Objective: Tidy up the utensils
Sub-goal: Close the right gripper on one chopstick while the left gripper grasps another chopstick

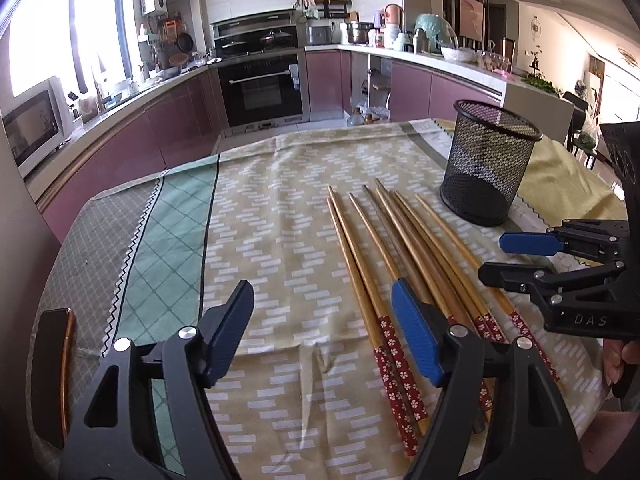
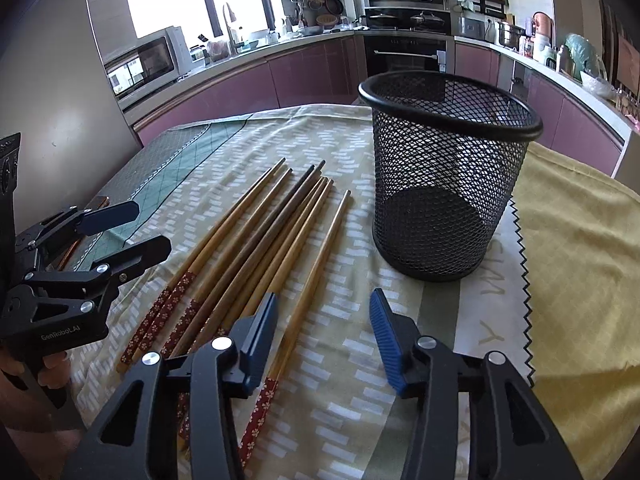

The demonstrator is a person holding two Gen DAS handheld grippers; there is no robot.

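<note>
Several wooden chopsticks with red flowered ends lie side by side on the patterned tablecloth. An empty black mesh cup stands upright just beyond them, to their right. My left gripper hangs open over the cloth, its right finger above the leftmost chopsticks. My right gripper is open too, low over the rightmost chopstick, with the cup ahead of it. Neither holds anything.
A dark phone lies near the table's left edge. A yellow cloth covers the table to the right of the cup. Kitchen counters, an oven and a microwave stand beyond the far edge.
</note>
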